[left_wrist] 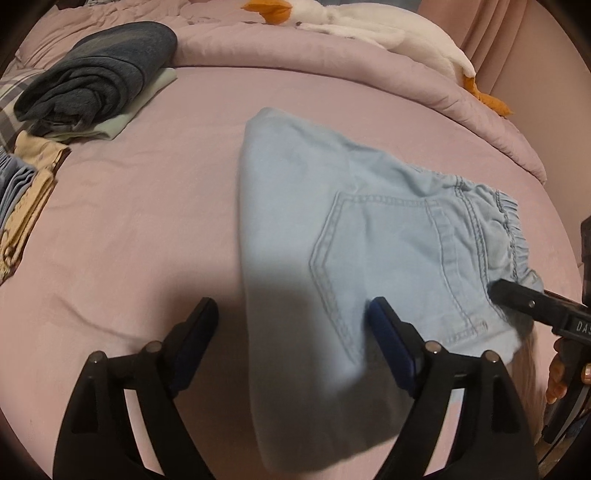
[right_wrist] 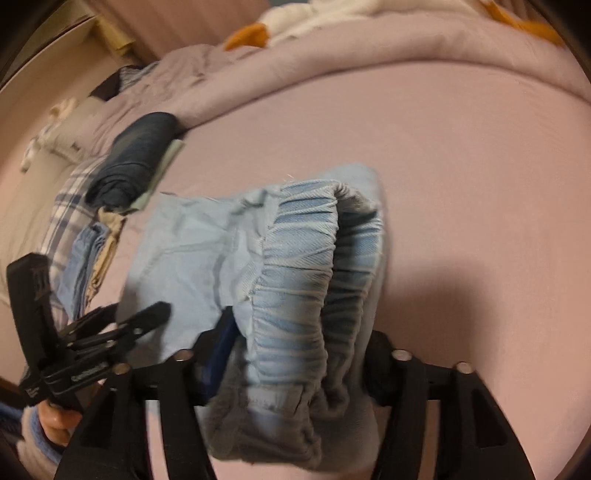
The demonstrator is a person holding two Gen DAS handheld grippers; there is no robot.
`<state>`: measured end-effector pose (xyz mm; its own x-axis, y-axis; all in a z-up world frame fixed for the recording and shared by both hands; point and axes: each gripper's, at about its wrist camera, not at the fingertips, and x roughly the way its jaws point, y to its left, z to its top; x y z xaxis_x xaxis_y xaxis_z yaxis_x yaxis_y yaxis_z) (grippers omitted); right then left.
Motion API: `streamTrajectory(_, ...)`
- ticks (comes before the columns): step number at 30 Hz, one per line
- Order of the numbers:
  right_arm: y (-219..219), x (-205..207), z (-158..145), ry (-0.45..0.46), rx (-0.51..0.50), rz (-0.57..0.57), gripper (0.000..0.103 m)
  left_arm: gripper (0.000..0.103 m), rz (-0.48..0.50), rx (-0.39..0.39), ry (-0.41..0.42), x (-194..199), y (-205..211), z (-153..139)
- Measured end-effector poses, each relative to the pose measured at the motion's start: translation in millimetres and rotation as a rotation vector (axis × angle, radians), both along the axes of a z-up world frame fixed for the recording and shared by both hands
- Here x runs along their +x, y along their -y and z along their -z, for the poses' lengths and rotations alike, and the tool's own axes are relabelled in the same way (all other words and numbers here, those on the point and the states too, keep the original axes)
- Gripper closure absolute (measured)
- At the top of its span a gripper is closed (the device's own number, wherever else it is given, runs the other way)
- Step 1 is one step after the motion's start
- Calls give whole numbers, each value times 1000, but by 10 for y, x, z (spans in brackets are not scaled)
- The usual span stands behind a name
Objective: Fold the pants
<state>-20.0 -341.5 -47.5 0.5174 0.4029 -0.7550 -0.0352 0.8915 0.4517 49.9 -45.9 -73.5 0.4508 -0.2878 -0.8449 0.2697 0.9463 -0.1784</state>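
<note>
Spreading wide, the jaws of the left gripper (left_wrist: 291,314) are seen apart, the folded light-blue pants (left_wrist: 354,236) lying loosely between them on the pink bedsheet (left_wrist: 147,221). The right gripper (right_wrist: 295,343) is parted too, the elastic waistband (right_wrist: 295,280) bunched between its fingers unpressed. Farther back, folded clothes (left_wrist: 99,77) are stacked near a plush goose (left_wrist: 369,26).

Right claw's (right_wrist: 295,354) far finger behind pants (right_wrist: 295,295)
</note>
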Motion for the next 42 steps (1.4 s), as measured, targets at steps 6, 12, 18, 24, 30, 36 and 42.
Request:
streamTrajectory(6, 54, -282, -46, 7, -34, -17, 32, 19, 14, 5, 12, -253, -71, 13)
streamTrajectory(12, 32, -393, 32, 10, -73, -17, 32, 18, 1, 24, 19, -331, -62, 31)
streamTrajectory(18, -59, -384, -52, 28, -154, 0, 31, 3, -21, 67, 48, -522, -51, -233)
streamTrajectory(24, -79, -679, -310, 70, -179, -3, 23, 1, -34, 76, 73, -788, -40, -486)
streamTrajectory(30, -123, -931, -514, 101, -195, -9, 8, 1, -43, 60, 89, -1078, -46, -741)
streamTrajectory(36, -258, -1080, -798, 160, -227, -12, 4, 1, -78, 97, 164, -1384, -21, -1138)
streamTrajectory(42, -375, -1344, -1131, 247, -252, -29, 2, 1, -102, 135, 220, -1625, 8, -1300)
